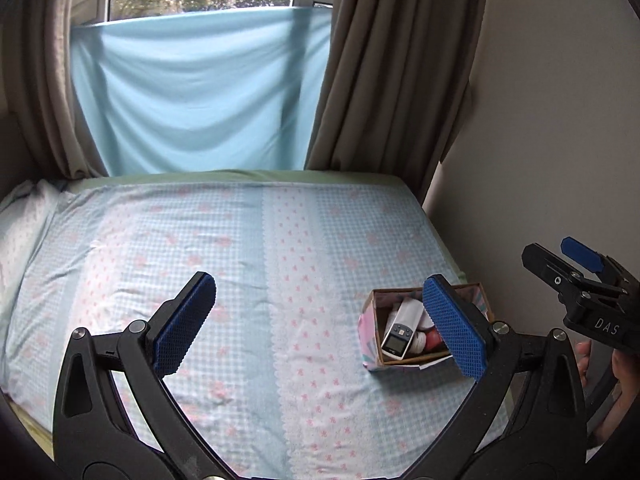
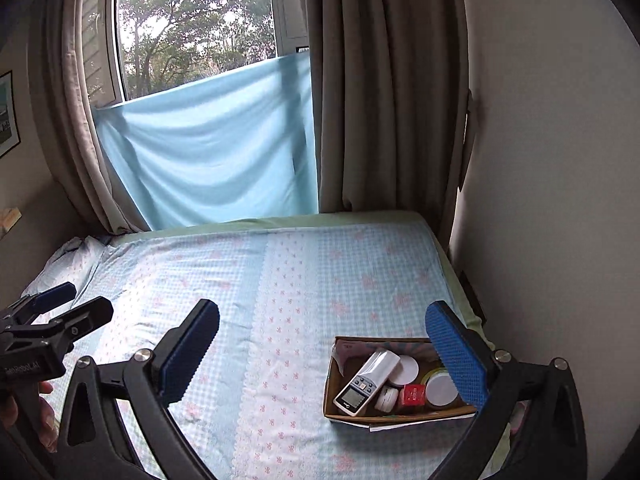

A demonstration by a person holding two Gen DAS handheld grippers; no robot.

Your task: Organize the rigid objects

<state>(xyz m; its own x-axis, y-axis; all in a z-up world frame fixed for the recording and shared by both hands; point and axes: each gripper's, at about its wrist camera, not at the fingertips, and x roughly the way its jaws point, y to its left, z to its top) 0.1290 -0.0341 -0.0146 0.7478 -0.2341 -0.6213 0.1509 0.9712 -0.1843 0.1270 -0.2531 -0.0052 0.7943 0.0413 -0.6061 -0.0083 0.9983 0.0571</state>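
where curtains (image 2: pixel 384 92) frame the window (image 2: pixel 192 28), checked bedsheet (image 2: pixel 248 304), box (image 2: pixel 332 396)

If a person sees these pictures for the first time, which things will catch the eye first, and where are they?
First comes the small cardboard box on the near right part of the bed, filled with a white remote control, round white lids and a small red item. Behind the bed, a light blue cloth hangs across the lower window. Both the left gripper and right gripper stand wide open above the sheet.
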